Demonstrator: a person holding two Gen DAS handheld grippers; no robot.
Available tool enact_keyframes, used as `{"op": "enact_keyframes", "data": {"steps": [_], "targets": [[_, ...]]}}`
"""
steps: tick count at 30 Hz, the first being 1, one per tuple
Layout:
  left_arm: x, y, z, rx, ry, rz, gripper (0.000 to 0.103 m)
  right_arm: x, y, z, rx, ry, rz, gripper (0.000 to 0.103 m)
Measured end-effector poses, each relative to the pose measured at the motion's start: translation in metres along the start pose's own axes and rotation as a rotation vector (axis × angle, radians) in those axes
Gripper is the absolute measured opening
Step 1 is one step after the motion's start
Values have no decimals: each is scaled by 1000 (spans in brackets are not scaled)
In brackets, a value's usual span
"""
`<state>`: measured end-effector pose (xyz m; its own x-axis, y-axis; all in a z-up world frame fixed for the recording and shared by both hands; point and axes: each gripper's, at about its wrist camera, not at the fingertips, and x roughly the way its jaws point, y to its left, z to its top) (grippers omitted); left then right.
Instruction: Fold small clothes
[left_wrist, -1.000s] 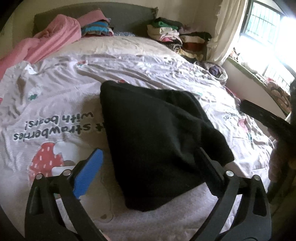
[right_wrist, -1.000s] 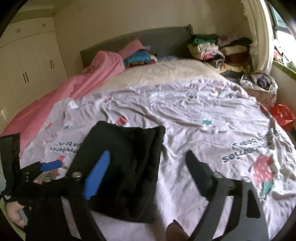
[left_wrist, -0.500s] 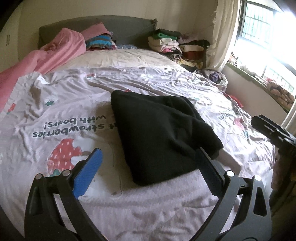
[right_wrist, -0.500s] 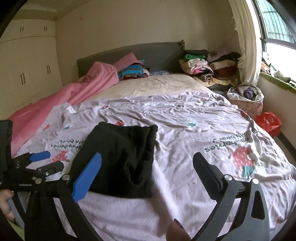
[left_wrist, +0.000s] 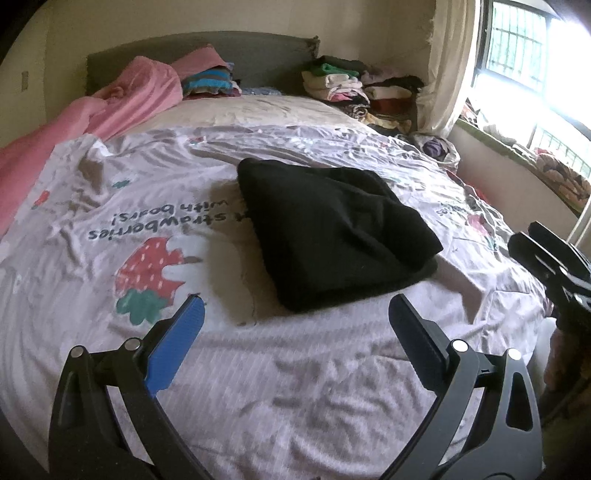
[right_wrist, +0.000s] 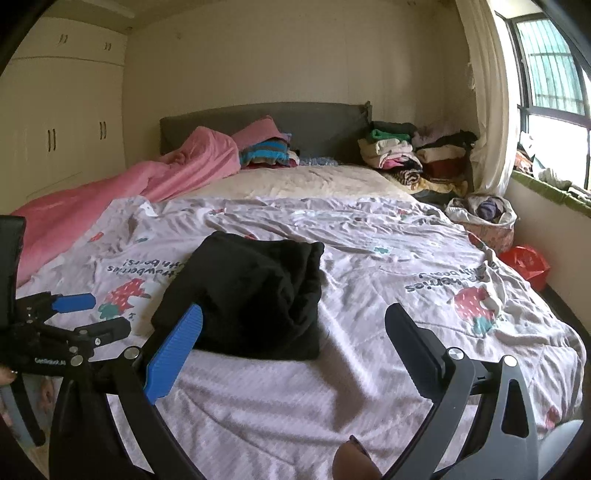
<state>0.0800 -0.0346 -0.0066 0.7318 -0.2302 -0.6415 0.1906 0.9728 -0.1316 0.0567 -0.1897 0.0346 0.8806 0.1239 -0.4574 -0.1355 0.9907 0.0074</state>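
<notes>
White bag (right_wrist: 480, 218) holds clothes; both grippers (left_wrist: 295, 321) (right_wrist: 293, 325) gape wide, empty.

1. The left gripper (left_wrist: 295, 314) has drawn back from the folded black knit garment (left_wrist: 332, 236), which now lies clear ahead of its fingertips.
2. The right gripper (right_wrist: 291, 317) has pulled back too; its jaws, just widened, stand empty.

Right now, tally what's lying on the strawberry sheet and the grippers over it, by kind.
Black folded garment: 1
Left gripper, open, empty: 1
Right gripper, open, empty: 1
Total: 3
</notes>
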Motion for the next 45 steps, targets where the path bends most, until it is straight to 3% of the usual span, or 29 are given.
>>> {"op": "enact_keyframes", "data": {"steps": [7, 18, 45], "targets": [[-12, 6, -12, -26, -17, 9, 93, -7, 11, -15, -11, -10, -20, 99], [-4, 9, -23, -35, 8, 18, 93, 8, 13, -44, 26, 103, -21, 99], [-1, 11, -23, -30, 19, 64, 93, 13, 5, -46, 40, 135, -32, 99]]}}
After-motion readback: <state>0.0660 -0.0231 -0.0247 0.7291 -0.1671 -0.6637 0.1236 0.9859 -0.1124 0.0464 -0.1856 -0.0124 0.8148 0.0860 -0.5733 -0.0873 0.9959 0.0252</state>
